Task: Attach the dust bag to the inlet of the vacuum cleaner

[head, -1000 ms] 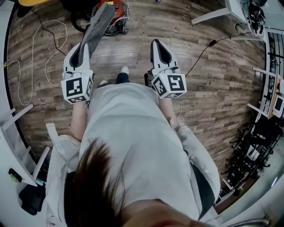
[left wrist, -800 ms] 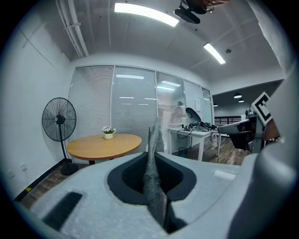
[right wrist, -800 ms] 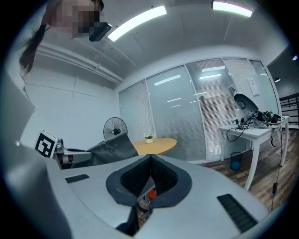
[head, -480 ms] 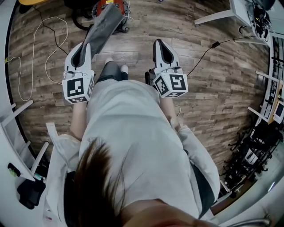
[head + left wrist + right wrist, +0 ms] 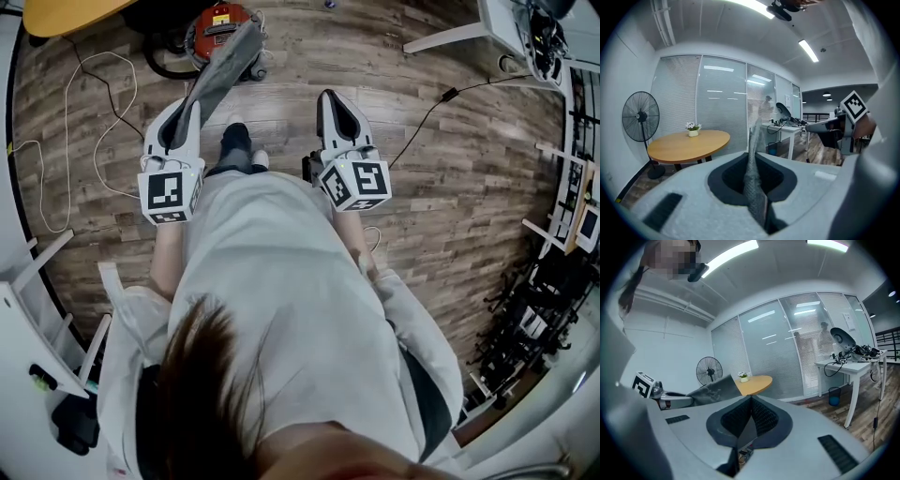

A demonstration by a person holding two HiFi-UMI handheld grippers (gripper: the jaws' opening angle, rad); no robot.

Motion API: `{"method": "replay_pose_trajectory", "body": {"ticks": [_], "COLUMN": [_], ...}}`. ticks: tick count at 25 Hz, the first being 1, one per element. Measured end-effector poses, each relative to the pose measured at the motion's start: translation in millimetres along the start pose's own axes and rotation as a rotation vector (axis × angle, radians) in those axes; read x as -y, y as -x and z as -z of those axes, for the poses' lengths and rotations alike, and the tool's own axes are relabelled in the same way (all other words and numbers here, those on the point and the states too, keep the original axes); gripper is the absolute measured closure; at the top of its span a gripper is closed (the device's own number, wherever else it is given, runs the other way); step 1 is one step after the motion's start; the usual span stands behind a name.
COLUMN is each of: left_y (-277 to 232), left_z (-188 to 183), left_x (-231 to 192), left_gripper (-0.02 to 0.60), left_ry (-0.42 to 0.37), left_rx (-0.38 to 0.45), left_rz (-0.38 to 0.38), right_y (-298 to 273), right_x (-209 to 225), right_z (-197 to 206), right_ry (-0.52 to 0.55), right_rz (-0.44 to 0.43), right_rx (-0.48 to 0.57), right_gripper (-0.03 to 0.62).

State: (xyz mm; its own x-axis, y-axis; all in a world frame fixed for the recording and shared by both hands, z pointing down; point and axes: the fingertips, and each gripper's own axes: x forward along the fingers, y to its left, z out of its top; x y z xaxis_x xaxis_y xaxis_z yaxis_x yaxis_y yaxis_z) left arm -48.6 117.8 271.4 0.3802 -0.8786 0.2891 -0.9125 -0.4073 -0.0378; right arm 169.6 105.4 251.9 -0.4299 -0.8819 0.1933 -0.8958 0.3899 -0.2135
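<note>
In the head view a long grey dust bag [image 5: 220,75] stretches from my left gripper [image 5: 186,111], which is shut on its near end, up toward the red vacuum cleaner [image 5: 217,21] on the floor; the bag's far end overlaps the vacuum's right side. The left gripper view shows the bag [image 5: 753,173] edge-on, pinched between the jaws. My right gripper [image 5: 330,97] is held level beside the left one, shut with nothing in it; its pads [image 5: 757,416] meet. The bag [image 5: 715,390] also shows at the left of the right gripper view.
A round wooden table [image 5: 689,143] and a standing fan [image 5: 641,117] are ahead on the left. A white desk [image 5: 853,364] stands on the right. Cables [image 5: 103,122] loop over the wooden floor to the left, and another cable [image 5: 427,112] runs to the right.
Both grippers have moved forward together with the bag. More of the red vacuum cleaner and the table edge now shows at the top of the head view.
</note>
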Motion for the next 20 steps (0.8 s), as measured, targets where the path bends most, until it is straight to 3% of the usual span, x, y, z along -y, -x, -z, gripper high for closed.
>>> {"method": "replay_pose_trajectory", "body": {"ticks": [11, 20], "left_y": [-72.0, -93.6], "left_z": [-12.8, 6.3], "left_x": [-15.6, -6.6], "left_gripper": [0.543, 0.543], "left_ry": [-0.092, -0.108], "left_rx": [-0.035, -0.082], "left_rz": [0.218, 0.432], "right_y": [-84.6, -118.4], "right_x": [15.7, 20.3], "right_z": [-27.5, -29.3], "right_ry": [0.013, 0.014], "right_rz": [0.053, 0.119], "right_rx": [0.006, -0.004], "right_gripper": [0.592, 0.592]}}
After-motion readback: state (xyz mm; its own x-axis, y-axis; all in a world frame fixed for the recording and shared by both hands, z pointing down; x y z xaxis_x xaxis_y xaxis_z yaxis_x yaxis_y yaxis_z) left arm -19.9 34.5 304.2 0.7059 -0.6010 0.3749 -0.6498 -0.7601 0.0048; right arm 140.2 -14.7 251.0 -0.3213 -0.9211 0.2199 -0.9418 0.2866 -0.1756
